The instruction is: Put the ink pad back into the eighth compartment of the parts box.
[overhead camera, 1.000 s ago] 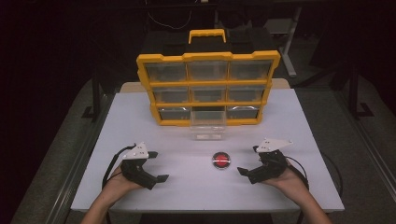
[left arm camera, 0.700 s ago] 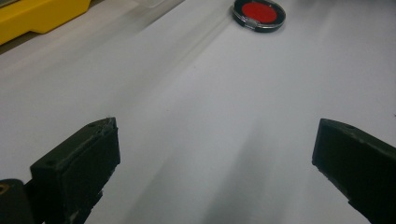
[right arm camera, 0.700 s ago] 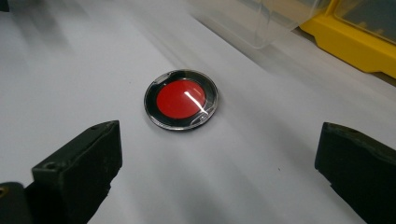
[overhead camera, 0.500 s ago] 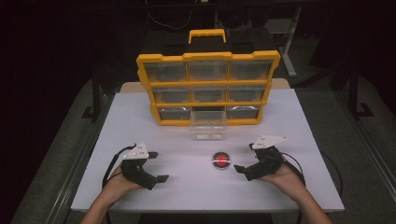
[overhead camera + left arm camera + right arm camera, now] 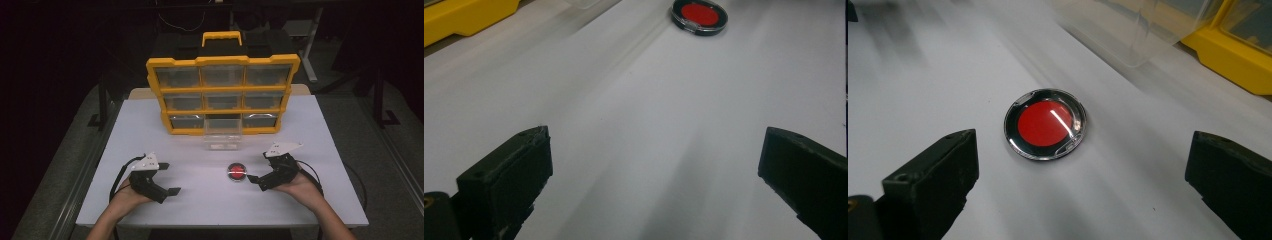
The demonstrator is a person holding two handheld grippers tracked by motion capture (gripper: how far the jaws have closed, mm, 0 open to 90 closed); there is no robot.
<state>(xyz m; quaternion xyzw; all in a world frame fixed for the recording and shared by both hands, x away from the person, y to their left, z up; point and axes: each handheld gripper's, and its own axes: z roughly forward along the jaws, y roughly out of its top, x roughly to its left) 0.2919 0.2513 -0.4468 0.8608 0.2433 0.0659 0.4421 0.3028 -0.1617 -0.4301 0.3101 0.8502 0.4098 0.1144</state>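
Red disc (image 5: pixel 1045 124) unobstructed; drawer contents indistinct.

I am sitting at a white table (image 5: pixel 150 125) that is taking up the middle of the room, its top catching even light while everything around it is lying in near darkness. At twelve o'clock, behind the table, a pale desk leg (image 5: pixel 311 47) is slanting down to the floor, and dark cables (image 5: pixel 182 20) are hanging near it. Grey floor (image 5: pixel 385 165) is showing at three o'clock. At nine o'clock a dark metal frame (image 5: pixel 102 102) is standing beside the table's edge.
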